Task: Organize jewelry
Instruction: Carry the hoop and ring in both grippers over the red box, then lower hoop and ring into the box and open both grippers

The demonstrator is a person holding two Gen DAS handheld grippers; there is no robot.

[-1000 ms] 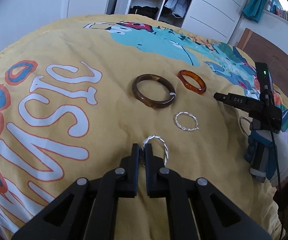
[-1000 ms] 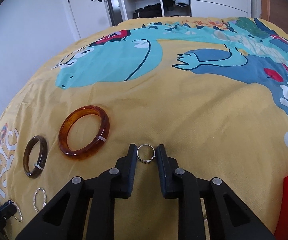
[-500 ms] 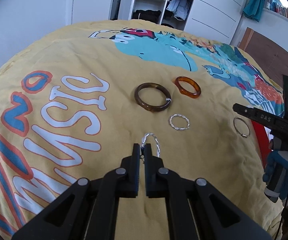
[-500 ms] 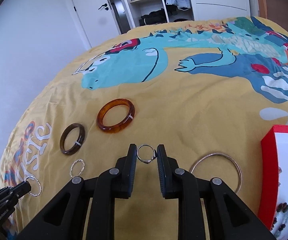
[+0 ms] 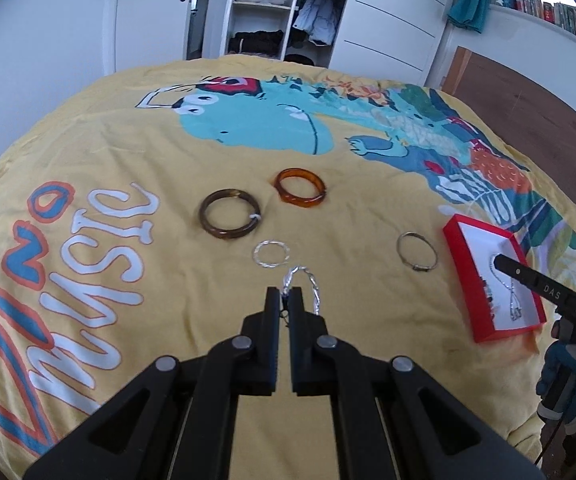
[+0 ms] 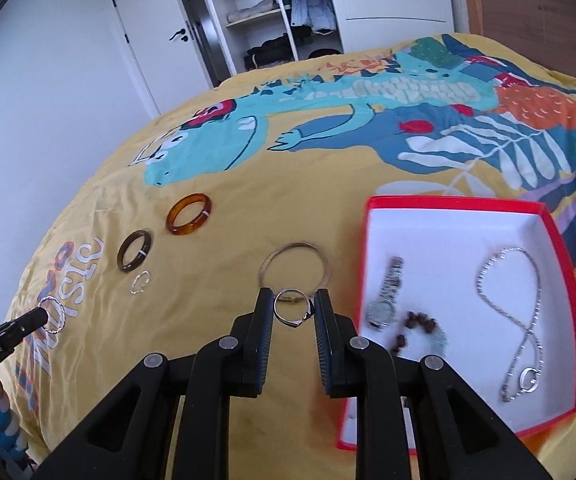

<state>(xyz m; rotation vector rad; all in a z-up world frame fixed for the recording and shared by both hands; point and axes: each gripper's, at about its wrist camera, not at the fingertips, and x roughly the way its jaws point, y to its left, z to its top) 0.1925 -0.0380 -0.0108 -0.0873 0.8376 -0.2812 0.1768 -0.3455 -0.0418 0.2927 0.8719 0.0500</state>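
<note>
Bedspread (image 5: 167,152) (yellow, dinosaur print) fills my view; left gripper (image 5: 285,296) clamps twisted hoop (image 5: 308,284), right gripper (image 6: 294,308) clamps silver ring (image 6: 292,314); wardrobe (image 5: 263,8) stands open behind.

Silver rings (image 5: 306,290) (image 6: 292,307) aloft; bangles (image 5: 229,214), perhaps resin, on bedspread (image 5: 167,160).

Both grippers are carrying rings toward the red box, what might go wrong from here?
The left gripper pinches the twisted silver ring only at its rim, so it may swing loose. The right gripper holds the small ring across its width; it could pop out. The red box sits on soft bedding and may tip if nudged.
</note>
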